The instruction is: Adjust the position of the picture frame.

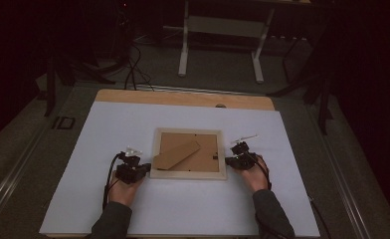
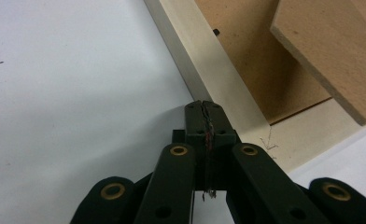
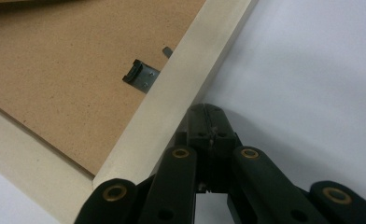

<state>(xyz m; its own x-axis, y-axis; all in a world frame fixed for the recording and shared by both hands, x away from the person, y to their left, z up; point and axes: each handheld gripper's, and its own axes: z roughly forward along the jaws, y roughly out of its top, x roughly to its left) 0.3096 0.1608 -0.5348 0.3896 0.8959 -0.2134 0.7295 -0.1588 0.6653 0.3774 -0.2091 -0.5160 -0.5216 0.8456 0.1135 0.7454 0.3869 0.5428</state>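
Claws flank a face-down picture frame [image 1: 188,153] mid-worktop [image 1: 133,209]: left claw [image 2: 204,108] and right claw [image 3: 208,113], each pressed together and empty, brace opposite edges, seemingly to steady it.

High view looks forward and down from above the table [image 1: 108,199], far off. Each gripper view looks close along its closed jaws at one side of the picture frame [image 1: 188,153], shared by all views.

A face-down picture frame [image 1: 188,153] lies between the left gripper [image 1: 144,170] and right gripper [image 1: 229,160].
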